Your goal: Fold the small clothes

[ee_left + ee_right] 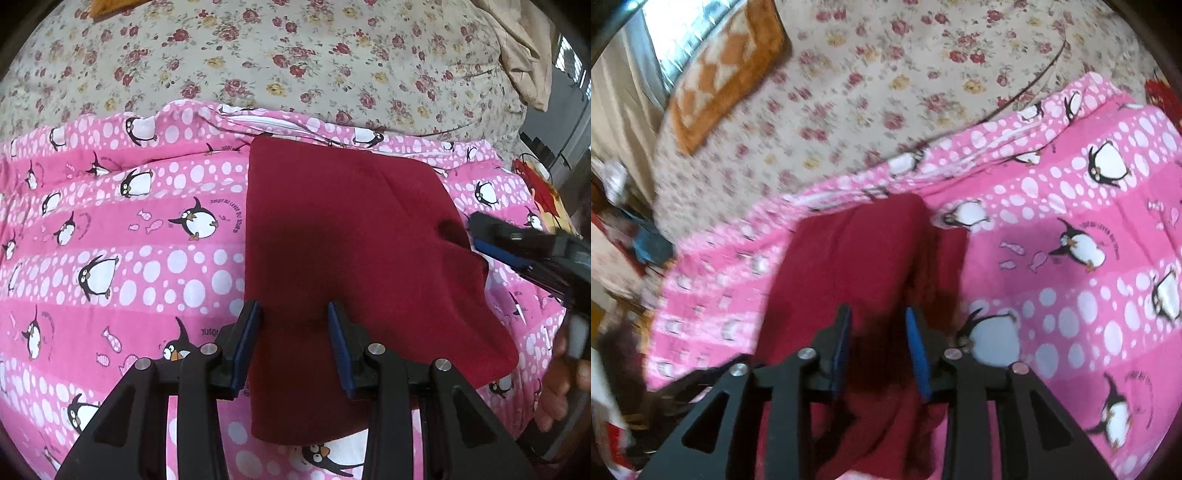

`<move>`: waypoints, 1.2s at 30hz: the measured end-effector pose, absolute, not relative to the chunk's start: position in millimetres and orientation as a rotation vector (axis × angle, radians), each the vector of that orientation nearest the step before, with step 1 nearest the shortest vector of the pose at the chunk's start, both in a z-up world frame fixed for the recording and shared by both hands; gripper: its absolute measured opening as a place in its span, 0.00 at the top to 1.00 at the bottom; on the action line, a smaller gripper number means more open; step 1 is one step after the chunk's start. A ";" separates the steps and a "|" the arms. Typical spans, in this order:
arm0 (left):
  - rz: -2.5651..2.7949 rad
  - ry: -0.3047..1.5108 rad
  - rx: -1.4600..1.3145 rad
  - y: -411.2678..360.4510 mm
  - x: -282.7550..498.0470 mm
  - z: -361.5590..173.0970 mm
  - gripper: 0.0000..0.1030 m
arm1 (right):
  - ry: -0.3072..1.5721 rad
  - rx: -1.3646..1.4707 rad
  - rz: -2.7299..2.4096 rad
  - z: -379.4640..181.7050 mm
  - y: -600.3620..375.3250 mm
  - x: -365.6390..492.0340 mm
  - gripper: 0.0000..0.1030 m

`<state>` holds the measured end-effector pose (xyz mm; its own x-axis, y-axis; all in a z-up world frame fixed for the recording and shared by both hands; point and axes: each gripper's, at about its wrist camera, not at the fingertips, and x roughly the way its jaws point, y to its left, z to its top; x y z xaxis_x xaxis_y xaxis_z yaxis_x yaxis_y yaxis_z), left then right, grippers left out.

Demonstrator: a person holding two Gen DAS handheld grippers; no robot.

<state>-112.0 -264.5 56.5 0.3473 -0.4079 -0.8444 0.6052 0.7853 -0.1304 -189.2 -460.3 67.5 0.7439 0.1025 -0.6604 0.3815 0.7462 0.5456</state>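
Quilt (110,229): pink, with penguins, spread on the near part of the bed; a floral sheet (258,55) covers the far part.
Cloth (351,240): dark red, lying flat on the quilt, right of centre in the left wrist view. Its long axis runs near to far, with the far edge close to the quilt's far hem.
Left hand-held gripper (294,306): jaws parted a modest way, hanging over the cloth's near left part. Nothing is pinched; the left finger sits about over the cloth's left edge. Whether the tips touch the fabric I cannot tell.
Right hand-held gripper (877,314): jaws apart, above a raised fold of the cloth, which passes under and between the fingers. No pad visibly presses on it, so I judge it released.
Key relation: the cloth lies straight ahead of and below both grippers. The left is over the near left edge, the right at the right edge, so each is nearest its own side.
Left view only: the cloth's whole outline, the right hand-held gripper (524,254) coming in at its right edge, and the person's hand (561,384) behind it.
Right view only: blurred; shows an orange patterned cloth (727,74) at the far left of the bed, and clutter beside the bed.
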 end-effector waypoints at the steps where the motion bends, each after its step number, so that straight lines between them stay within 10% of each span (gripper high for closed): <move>1: -0.662 1.021 0.219 -264.4 -112.8 56.3 0.84 | 0.727 0.728 -0.165 70.6 -457.4 -191.8 0.45; 10: -0.641 1.007 0.246 -265.0 -122.0 57.0 0.84 | 0.833 0.734 -0.127 52.3 -426.6 -190.3 0.34; 11: -0.637 1.008 0.246 -264.6 -122.6 57.6 0.84 | 0.844 0.691 -0.136 51.7 -422.1 -189.6 0.38; 13: -0.633 1.005 0.248 -263.7 -123.9 59.5 0.84 | 0.860 0.600 -0.155 54.7 -415.0 -190.2 0.82; 26: -0.638 0.988 0.259 -259.0 -124.0 58.2 0.84 | 0.892 0.552 -0.193 38.2 -420.9 -214.5 0.88; 29: -0.645 0.987 0.252 -257.8 -122.1 62.4 0.84 | 0.852 0.611 -0.184 49.2 -429.0 -221.5 0.83; 36: -0.676 0.994 0.157 -261.8 -101.4 73.1 0.84 | 0.804 0.605 -0.257 73.5 -441.4 -201.3 0.39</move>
